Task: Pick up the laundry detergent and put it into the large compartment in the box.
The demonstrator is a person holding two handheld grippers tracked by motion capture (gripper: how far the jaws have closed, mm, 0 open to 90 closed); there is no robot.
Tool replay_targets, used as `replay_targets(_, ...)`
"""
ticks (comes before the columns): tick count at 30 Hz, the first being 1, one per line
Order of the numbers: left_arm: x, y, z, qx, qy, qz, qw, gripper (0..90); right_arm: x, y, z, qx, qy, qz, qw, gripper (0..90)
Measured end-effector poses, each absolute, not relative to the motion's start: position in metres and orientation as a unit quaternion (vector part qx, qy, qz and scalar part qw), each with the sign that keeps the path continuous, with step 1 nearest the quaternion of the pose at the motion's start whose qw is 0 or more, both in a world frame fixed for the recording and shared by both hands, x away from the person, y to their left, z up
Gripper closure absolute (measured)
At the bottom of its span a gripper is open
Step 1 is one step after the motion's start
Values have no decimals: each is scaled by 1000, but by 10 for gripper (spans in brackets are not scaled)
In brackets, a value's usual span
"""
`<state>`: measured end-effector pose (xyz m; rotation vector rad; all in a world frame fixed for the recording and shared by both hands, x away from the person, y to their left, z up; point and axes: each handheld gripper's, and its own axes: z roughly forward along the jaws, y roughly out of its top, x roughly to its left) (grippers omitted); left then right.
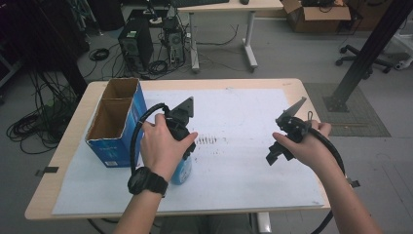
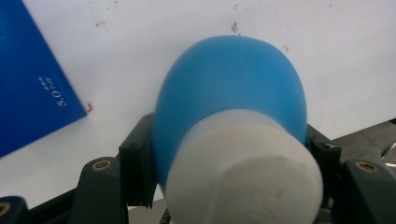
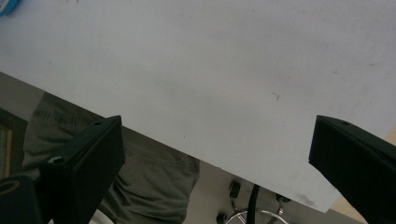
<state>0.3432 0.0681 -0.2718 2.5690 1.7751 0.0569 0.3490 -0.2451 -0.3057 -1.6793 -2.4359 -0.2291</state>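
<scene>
The blue bottle (image 2: 229,88) is seen in the left gripper view with its long axis running along the line of sight: the white cap (image 2: 245,172) points back toward the camera and the rounded blue base points away, toward the white sheet (image 2: 327,56). In the high view, the bottle (image 1: 181,170) is located on the white sheet (image 1: 243,161) beneath the left hand (image 1: 160,148), just beside the blue cardboard box (image 1: 117,122); whether it rests on the sheet or is lifted clear cannot be determined.

The bottle is positioned between the jaws of the left gripper (image 2: 229,154). The jaws are clamped on the blue body just behind the cap, one pad on each side.

The body is a smooth, matt, bulbous blue form, widest behind the cap. The cap is white, cylindrical and flat-ended.

The right gripper (image 3: 215,158) is held over the near edge of the sheet. Its jaws are set wide apart with nothing between them.
</scene>
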Motion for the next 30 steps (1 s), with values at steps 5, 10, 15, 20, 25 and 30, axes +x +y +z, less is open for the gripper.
replay_targets(5, 344, 73, -248, 825, 564, 16, 12, 370, 350, -246, -304, -564, -817, -79, 87, 39)
replay_targets(10, 346, 75, -228, 827, 561, 20, 11, 371, 351, -245, -303, -565, -817, -78, 89, 39)
replay_targets(15, 348, 78, -201, 829, 558, 22, 14, 371, 353, -243, -301, -563, -818, -79, 89, 39)
replay_targets(20, 351, 82, -179, 831, 556, 20, 18, 372, 355, -241, -299, -561, -819, -77, 90, 39)
replay_targets(25, 357, 87, -156, 830, 556, 24, 16, 372, 358, -240, -299, -562, -818, -76, 94, 39)
replay_targets(30, 364, 98, -136, 826, 563, 25, 19, 372, 361, -241, -298, -564, -817, -76, 95, 39)
